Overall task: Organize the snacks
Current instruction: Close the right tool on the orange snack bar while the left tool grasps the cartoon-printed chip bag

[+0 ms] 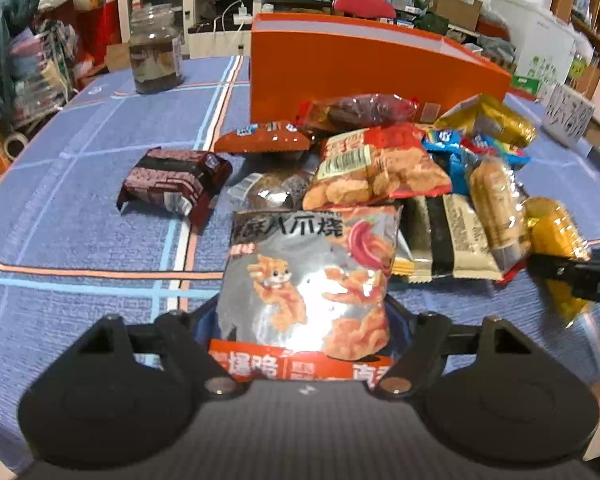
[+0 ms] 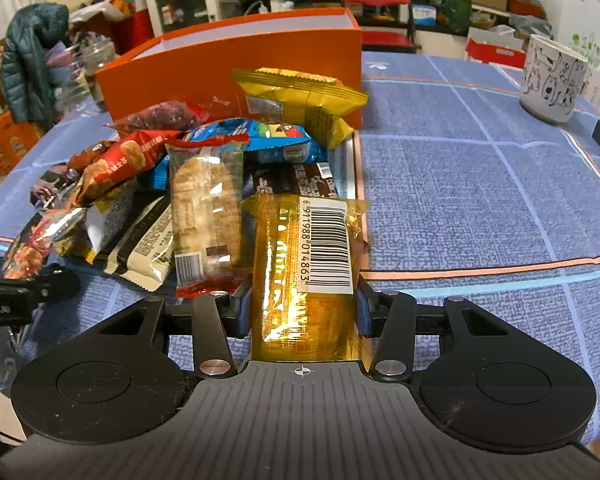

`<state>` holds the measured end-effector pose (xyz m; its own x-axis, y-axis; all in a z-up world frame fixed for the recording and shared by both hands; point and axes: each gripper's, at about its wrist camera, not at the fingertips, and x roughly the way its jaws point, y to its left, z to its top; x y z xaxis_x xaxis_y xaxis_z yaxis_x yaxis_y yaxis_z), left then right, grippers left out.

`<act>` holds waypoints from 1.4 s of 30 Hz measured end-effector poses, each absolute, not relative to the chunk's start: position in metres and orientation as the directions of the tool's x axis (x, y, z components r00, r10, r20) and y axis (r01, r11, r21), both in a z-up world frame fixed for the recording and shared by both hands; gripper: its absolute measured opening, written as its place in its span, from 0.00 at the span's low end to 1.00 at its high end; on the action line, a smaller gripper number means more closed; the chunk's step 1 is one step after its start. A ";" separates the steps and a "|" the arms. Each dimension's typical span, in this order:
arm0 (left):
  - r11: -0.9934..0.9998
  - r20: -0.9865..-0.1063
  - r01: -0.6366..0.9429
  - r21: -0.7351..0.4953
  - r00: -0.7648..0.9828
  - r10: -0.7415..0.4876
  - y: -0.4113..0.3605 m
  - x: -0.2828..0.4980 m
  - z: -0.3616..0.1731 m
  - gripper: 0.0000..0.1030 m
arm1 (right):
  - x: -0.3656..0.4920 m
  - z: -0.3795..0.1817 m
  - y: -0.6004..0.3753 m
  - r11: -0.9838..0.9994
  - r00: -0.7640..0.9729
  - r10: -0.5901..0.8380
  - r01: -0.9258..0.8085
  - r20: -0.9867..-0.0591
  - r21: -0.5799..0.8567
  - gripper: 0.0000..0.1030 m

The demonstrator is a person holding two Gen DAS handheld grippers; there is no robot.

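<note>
Between the fingers of the left gripper (image 1: 302,336) sits a silver foil snack bag printed with an orange cartoon cat (image 1: 306,280), its orange bottom seam nearest the lens. Both fingers flank the bag's lower sides, but whether the pads press it yet I cannot tell; the bag bulges wider than the gap looks. Just beyond the fingertips lies the heap of snack packets (image 1: 384,168) on the blue checked tablecloth (image 1: 80,216). Ahead and left of the tips is a dark maroon wrapped pack (image 1: 174,184), apart from the heap. Farther ahead stands the open orange cardboard box (image 1: 364,68), and off to the far left a glass jar with dark contents (image 1: 156,54).

From the right wrist, the right gripper (image 2: 302,312) is clenched on a golden translucent packet with a white barcode label (image 2: 308,272); the blue pads touch both its sides. Left of the fingers lie a clear-wrapped biscuit pack (image 2: 206,208) and a cream-and-black bar (image 2: 148,240). The orange box stands straight ahead, behind the heap; a white mug with cat drawings (image 2: 552,80) is far right.

Picking up appears to be the step in hand. Next, each packet likely needs lifting clear of its neighbours and carrying over the box's near wall.
</note>
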<state>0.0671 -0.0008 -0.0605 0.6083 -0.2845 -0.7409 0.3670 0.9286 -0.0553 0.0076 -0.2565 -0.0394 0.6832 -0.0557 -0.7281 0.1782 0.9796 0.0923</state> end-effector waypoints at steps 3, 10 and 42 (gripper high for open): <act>0.936 -0.740 0.352 -0.023 0.623 -0.252 -0.005 0.064 -0.063 0.74 | 0.008 -0.040 -0.255 0.981 0.684 -0.070 0.181 -0.726 0.076 0.32; 0.938 -0.747 0.345 -0.014 0.620 -0.239 -0.007 0.063 -0.061 0.68 | 0.007 -0.041 -0.251 0.984 0.684 -0.091 0.173 -0.724 0.039 0.27; 0.942 -0.677 0.330 -0.055 0.681 -0.278 0.008 0.045 -0.023 0.61 | -0.015 -0.016 -0.248 0.983 0.743 -0.136 0.184 -0.656 0.005 0.22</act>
